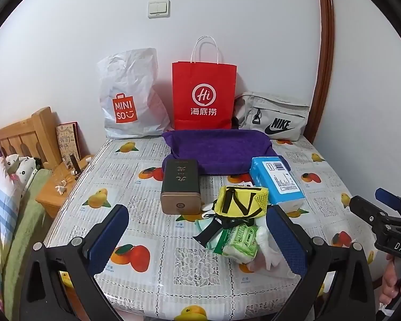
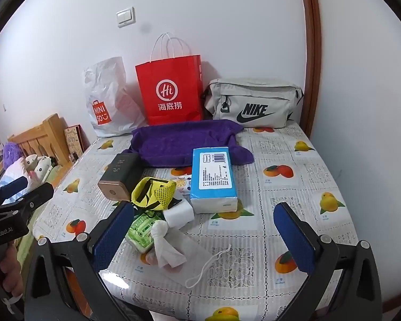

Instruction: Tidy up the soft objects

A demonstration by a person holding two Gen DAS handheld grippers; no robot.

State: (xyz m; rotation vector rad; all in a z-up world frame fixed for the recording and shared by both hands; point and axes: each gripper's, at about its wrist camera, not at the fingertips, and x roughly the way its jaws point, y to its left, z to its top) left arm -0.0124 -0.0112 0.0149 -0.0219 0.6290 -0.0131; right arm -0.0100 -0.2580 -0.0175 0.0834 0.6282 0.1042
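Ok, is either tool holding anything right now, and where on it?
Nothing is held. The left tool and the right tool both stand wide open above the table, with no item pressed between their pads.

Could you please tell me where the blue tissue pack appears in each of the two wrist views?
Left wrist: the blue tissue pack lies right of centre, in front of the purple towel.
Right wrist: it lies near the centre.
Shared landmark: the red paper bag standing at the wall.
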